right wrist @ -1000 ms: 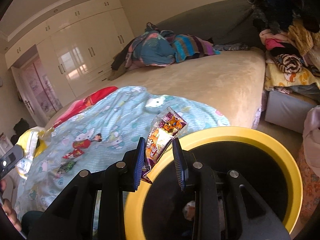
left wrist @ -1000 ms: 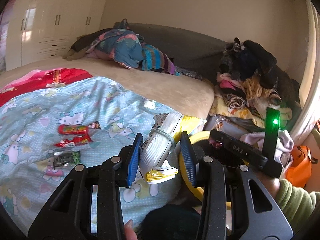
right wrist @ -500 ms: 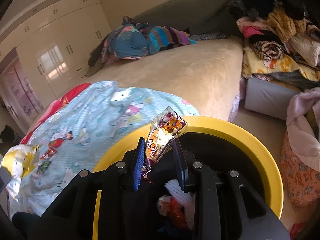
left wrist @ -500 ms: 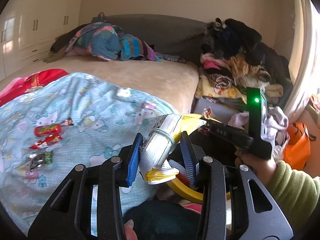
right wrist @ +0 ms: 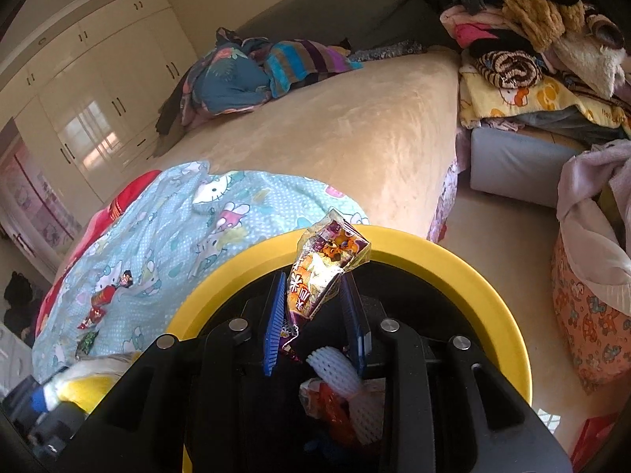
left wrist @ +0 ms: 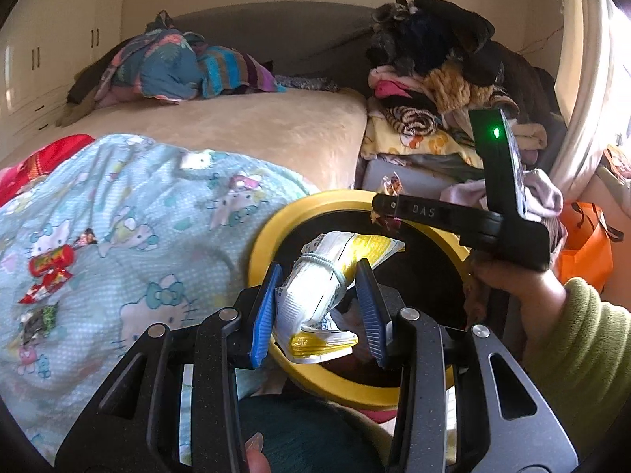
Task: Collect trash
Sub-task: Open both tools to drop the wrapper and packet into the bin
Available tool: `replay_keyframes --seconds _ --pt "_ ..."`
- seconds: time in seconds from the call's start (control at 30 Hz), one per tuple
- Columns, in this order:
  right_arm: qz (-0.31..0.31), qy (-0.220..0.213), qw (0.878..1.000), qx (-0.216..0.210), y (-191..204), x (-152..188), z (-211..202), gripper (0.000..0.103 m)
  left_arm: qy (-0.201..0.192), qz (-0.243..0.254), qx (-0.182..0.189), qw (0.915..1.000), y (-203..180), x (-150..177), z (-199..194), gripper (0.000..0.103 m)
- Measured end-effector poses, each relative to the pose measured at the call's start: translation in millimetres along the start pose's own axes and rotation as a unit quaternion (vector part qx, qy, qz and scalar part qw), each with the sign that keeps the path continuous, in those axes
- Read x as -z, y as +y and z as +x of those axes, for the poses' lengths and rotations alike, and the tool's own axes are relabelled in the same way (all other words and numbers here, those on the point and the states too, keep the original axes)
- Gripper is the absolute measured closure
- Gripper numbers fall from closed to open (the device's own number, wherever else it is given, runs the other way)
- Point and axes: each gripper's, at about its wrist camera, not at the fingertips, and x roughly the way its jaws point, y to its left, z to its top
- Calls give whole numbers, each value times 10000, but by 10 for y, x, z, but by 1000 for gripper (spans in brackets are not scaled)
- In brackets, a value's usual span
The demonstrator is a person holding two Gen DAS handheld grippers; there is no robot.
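Jaws of the left gripper (left wrist: 318, 307) clamped on a white-and-yellow packet (left wrist: 315, 295), blue pads pressing both sides; packet banded with a pale elastic near the top, small print on it too blurred to read. Packet sits over the open mouth of the yellow-rimmed bin (left wrist: 268, 236), its yellow end sticking out past the jaws toward the bin's far side. Jaws of the right gripper (right wrist: 313, 315) clamped on a shiny multicolour snack wrapper (right wrist: 327, 260); white characters on an orange patch, not legible, cartoon figures printed above. Wrapper stands up out of the jaws, above the bin's black inside, its top reaching past the far rim (right wrist: 453, 252). Inside the bin: white foam net (right wrist: 335, 370) and red wrapper scraps (right wrist: 331, 402). Left view shows the right gripper's body with "DAS" lettering (left wrist: 424, 211) and a green light (left wrist: 495, 132), held by a hand (left wrist: 512, 280) in a green sleeve (left wrist: 583, 339). More trash on the blue cartoon-cat blanket (left wrist: 138, 216), well apart from both jaws: a red candy wrapper (left wrist: 51, 260), a second red one (left wrist: 45, 285) just below it, a dark green one (left wrist: 37, 319) nearer. Blanket lies on the beige bed (left wrist: 256, 130); clothes pile (left wrist: 441, 79) beside the bed, orange bag (left wrist: 587, 244) at right.
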Motion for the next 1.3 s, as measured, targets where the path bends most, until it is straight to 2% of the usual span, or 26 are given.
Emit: replay_keyframes --seconds 0.17,0.23,0.27,0.3,0.33,0.37,0.43,0.5,0.77,1.3 --pt "169 165 9997 -64 -101 -29 24 76 168 170 3 9997 -109 26 189 71" --pt "307 227 9992 -106 -146 -36 32 74 216 228 77 9995 -153 26 251 71" --pt "434 270 9986 -131 -185 -39 40 67 234 259 110 9993 -172 25 273 70" --pt "550 311 9979 -155 -220 -43 46 58 226 274 91 9993 -181 23 288 66" --pt "615 299 9975 -158 -239 -39 43 50 221 260 71 9994 -179 23 299 49" --pt "623 289 9975 -145 -239 -38 41 49 220 186 108 9995 -160 21 304 43" --pt "592 310 9977 -100 -238 -32 47 49 152 43 77 9998 -104 20 268 21" --pt "624 305 9975 -92 -231 -21 49 47 100 -90 14 9999 -51 12 231 12" --pt "396 310 9985 -220 -36 -19 42 45 -140 -769 -330 9964 313 -18 19 11" --pt "-324 171 9969 -692 594 -29 -108 37 -692 -1342 -986 9836 775 -59 -434 11"
